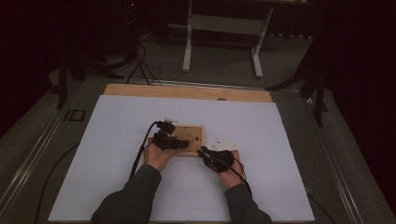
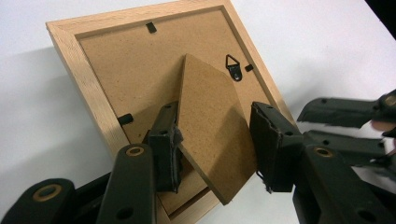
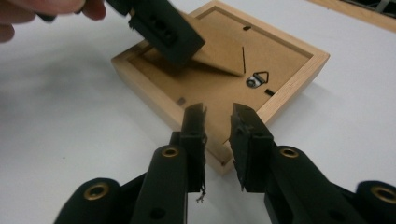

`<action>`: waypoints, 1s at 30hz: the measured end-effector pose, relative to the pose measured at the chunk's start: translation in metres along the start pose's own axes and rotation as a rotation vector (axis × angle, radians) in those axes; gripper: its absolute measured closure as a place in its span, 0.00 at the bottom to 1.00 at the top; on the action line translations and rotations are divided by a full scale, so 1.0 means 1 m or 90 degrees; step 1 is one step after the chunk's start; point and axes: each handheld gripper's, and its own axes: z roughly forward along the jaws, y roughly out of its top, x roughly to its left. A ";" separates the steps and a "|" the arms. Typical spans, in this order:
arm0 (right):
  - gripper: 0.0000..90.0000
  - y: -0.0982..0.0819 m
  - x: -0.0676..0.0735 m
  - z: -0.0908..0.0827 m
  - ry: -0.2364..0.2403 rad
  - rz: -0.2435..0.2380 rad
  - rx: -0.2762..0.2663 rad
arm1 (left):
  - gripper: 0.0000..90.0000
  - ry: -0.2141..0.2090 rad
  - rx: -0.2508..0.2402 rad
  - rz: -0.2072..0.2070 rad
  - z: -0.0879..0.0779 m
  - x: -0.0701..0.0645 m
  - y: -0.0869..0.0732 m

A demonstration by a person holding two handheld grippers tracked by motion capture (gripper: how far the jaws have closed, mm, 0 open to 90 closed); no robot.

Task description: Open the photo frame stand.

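A light wooden picture frame (image 1: 195, 133) (image 2: 70, 56) (image 3: 149, 91) lies face down on the white sheet, its brown backing up. The backing's stand flap (image 2: 210, 121) (image 3: 222, 49) is lifted off the board at an angle. My left gripper (image 1: 182, 143) (image 2: 217, 116) straddles this flap, one pad on each of its side edges. In the right gripper view one left jaw stands in front of the flap. My right gripper (image 1: 201, 152) (image 3: 219, 114) hovers over the frame's near corner, jaws slightly apart with nothing pressed between them.
A small metal hanger (image 2: 233, 67) (image 3: 258, 78) sits on the backing beside the flap. The white sheet (image 1: 116, 154) covers a wooden tabletop (image 1: 187, 91). Beyond the table stand a white table base (image 1: 222, 28) and cables on the floor (image 1: 140, 65).
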 end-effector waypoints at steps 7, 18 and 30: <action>0.81 0.004 -0.006 -0.007 -0.005 0.010 0.001 | 0.62 0.025 -0.017 0.034 -0.004 -0.009 -0.005; 0.74 0.014 -0.022 -0.022 0.000 0.040 -0.010 | 0.62 0.066 -0.054 0.109 -0.011 -0.024 -0.019; 0.64 0.041 -0.038 -0.019 0.008 0.032 0.021 | 0.62 0.109 -0.105 0.177 -0.016 -0.036 -0.039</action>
